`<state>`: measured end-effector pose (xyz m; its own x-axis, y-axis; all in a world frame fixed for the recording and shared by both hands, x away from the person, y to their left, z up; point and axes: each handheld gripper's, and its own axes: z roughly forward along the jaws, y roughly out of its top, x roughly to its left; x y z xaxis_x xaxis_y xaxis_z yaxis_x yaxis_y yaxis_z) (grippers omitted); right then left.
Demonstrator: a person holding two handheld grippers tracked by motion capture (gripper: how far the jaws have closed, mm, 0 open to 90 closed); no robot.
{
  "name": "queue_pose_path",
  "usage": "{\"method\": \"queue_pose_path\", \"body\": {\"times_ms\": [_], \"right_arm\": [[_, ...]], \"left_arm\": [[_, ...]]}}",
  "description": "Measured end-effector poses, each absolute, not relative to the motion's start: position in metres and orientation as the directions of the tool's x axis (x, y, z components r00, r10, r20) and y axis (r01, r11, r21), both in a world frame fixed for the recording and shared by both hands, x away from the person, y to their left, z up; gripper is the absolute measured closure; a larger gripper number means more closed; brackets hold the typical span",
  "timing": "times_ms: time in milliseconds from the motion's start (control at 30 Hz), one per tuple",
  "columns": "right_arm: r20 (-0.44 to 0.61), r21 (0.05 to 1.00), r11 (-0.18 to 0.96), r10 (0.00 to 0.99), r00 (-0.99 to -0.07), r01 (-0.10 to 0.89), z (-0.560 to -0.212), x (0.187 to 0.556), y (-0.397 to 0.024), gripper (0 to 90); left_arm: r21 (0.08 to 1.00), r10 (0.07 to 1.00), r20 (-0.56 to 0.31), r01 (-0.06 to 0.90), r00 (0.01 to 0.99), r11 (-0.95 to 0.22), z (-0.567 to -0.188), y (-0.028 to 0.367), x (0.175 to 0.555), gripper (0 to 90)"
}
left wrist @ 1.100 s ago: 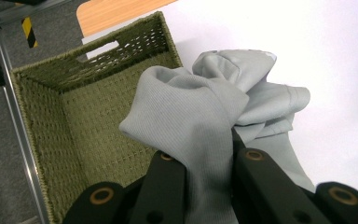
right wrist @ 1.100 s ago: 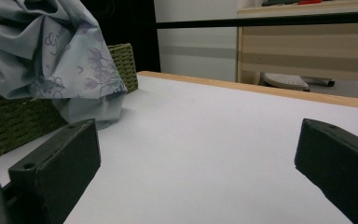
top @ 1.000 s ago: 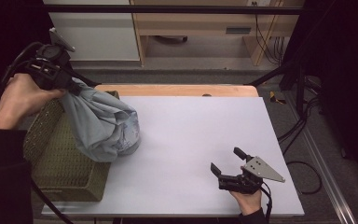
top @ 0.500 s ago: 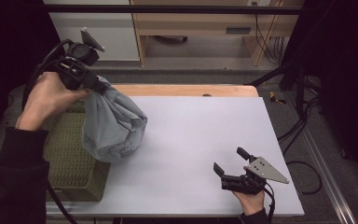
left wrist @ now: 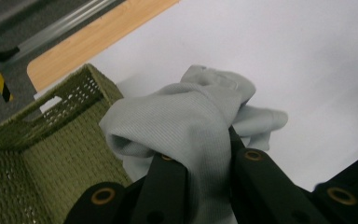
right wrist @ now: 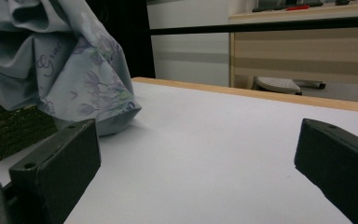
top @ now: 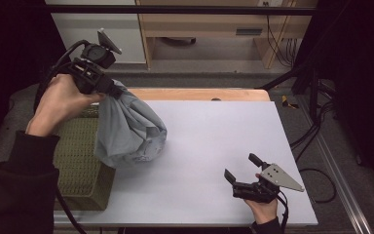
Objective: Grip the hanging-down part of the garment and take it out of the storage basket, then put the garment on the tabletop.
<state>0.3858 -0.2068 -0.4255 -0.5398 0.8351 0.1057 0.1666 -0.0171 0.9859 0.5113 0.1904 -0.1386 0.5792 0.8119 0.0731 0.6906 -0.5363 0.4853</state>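
Now my left gripper (top: 111, 90), upper left of frame, clamps the grey cloth (top: 129, 129); my right gripper (top: 242, 170) gapes apart, lower right.

White table (top: 214, 141) bears green basket (top: 80, 165), cloth's hem (top: 131, 156).

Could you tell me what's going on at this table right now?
A person is lifting a grey-blue garment with the left gripper, whose jaws are shut on a bunched fold of it. The cloth hangs beside the green woven basket, its lower end touching the white table. The right gripper rests low near the table's front edge, jaws open and holding nothing.
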Motion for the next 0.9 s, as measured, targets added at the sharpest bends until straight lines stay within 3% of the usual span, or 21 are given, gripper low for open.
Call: {"method": "queue_pose_path", "body": {"times_ms": [900], "right_arm": [[0.106, 0.986, -0.017, 0.836, -0.538, 0.169, -0.425, 0.383, -0.208, 0.5]], "left_arm": [[0.466, 0.666, 0.076, 0.564, 0.742, -0.681, -0.149, 0.112, 0.495, 84.4]]}}
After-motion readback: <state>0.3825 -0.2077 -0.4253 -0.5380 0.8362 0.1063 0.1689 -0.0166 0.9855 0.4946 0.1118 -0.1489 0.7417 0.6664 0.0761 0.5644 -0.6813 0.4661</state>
